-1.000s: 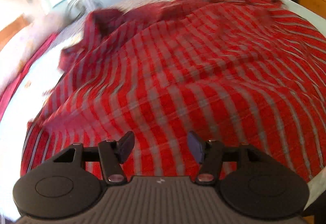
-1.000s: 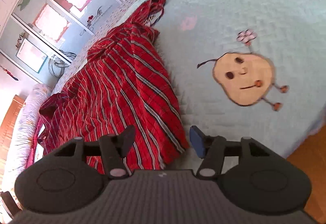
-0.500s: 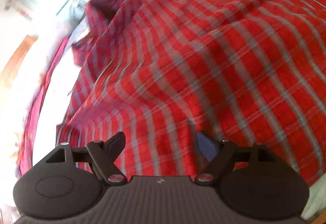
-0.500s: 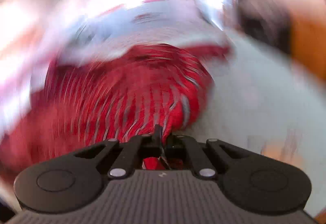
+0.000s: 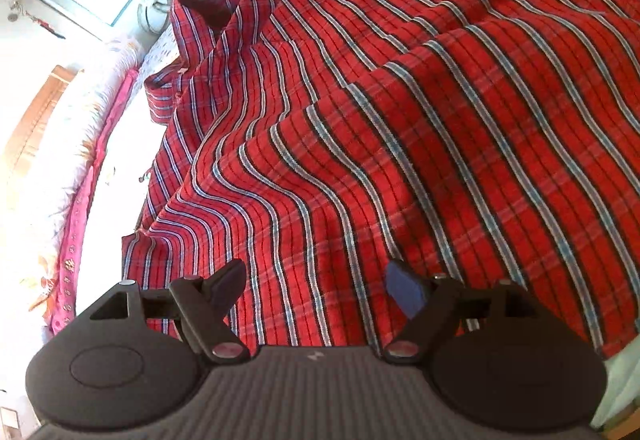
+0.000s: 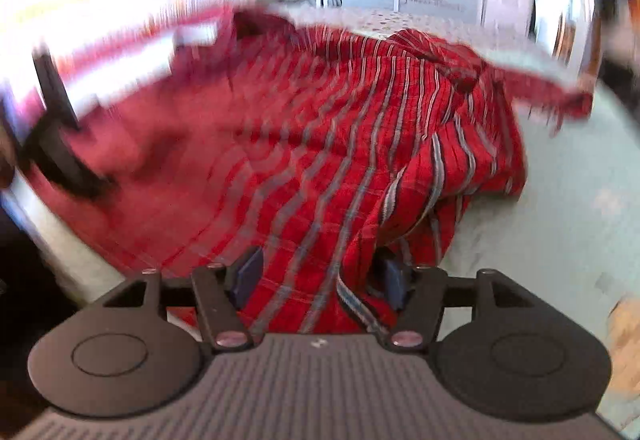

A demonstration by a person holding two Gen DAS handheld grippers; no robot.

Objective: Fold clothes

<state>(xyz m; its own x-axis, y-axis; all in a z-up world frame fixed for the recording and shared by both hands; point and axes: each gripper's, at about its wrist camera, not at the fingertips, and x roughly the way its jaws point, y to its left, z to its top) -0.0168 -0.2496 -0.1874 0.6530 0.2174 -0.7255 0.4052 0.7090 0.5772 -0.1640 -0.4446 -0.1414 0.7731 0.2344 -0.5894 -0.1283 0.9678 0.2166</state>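
The red striped shirt (image 5: 400, 128) lies spread and rumpled across the pale green bedspread (image 6: 560, 208), its collar at the far left. The left gripper (image 5: 316, 284) hovers over the shirt's near part with its jaws wide apart and nothing between its 2 fingers. The right gripper (image 6: 320, 276), at the shirt's near right edge, has just been opening its jaws; a fold of the cloth sits between the 2 blue pads (image 6: 248, 272), which stand apart and do not pinch it. The right view is blurred.
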